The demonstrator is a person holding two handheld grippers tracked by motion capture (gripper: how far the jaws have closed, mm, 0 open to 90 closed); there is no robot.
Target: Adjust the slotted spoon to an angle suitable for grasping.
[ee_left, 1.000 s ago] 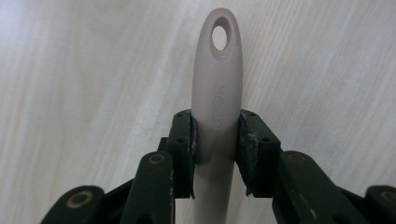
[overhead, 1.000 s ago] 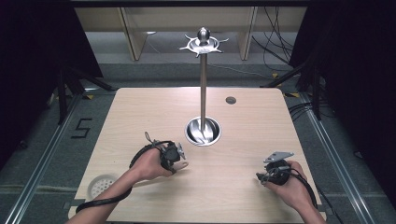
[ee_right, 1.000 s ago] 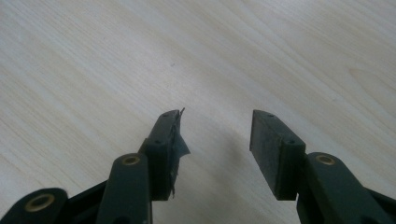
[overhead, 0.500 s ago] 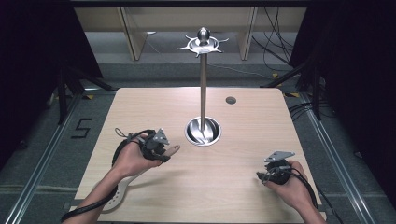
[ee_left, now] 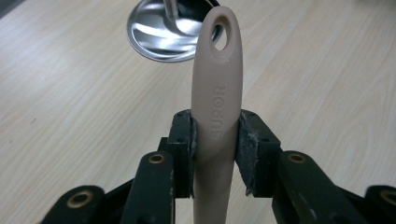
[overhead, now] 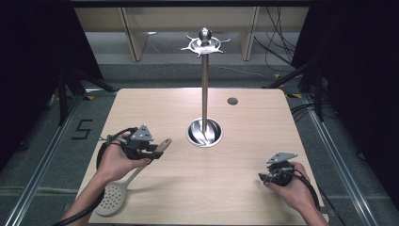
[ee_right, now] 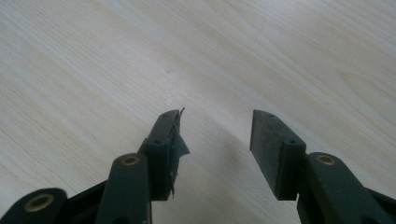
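Note:
A beige slotted spoon [overhead: 115,195] with a long handle [ee_left: 215,107] is held by my left gripper [overhead: 149,149], whose jaws are shut on the handle partway down, at the left of the table. The handle's holed tip [overhead: 165,141] points toward a metal stand's round base [overhead: 204,132]; the perforated bowl hangs low near the table's front left edge. In the left gripper view the base [ee_left: 161,37] lies just beyond the tip. My right gripper [overhead: 264,177] rests at the front right, jaws open over bare wood [ee_right: 215,135], nothing between them.
The stand's thin pole [overhead: 204,80] rises from the table's middle to a hooked crown with a ball [overhead: 205,41] on top. A small dark round spot [overhead: 232,100] sits at the back right of the wooden table [overhead: 244,188]. Dark floor and cables surround it.
My left gripper has lifted the spoon off the table and swung left, away from the stand base; the spoon's bowl now shows at the front left. The right gripper has stayed put.

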